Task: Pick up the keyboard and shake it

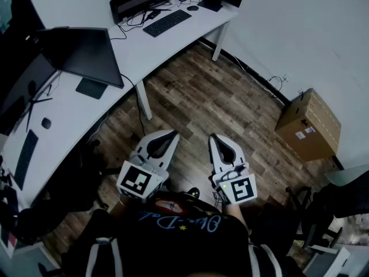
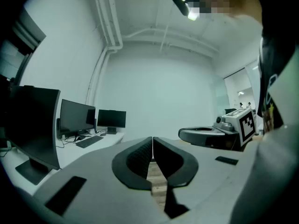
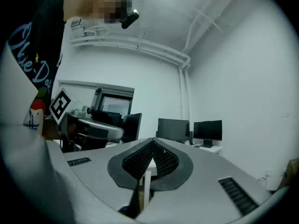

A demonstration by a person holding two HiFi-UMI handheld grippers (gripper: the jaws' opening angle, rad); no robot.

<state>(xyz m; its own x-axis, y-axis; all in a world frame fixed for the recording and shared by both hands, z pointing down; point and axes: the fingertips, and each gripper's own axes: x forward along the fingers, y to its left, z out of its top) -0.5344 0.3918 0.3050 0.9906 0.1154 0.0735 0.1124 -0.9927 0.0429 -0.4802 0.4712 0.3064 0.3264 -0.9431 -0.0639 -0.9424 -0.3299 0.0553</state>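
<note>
The left claw (image 1: pixel 172 134) and right claw (image 1: pixel 212 137) are both closed on nothing, level over the wood floor (image 1: pixel 202 97). No step is done: the keyboard (image 1: pixel 167 22) lies untouched on the counter (image 1: pixel 144 49), well apart. Only the head view shows a second keyboard (image 1: pixel 25 157); the gripper views show the pads meeting.

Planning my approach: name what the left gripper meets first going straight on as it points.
Likely nothing near: the left gripper points level over the wood floor at the bare white wall. The desk with the keyboard lies left of that line; depth is unclear.
</note>
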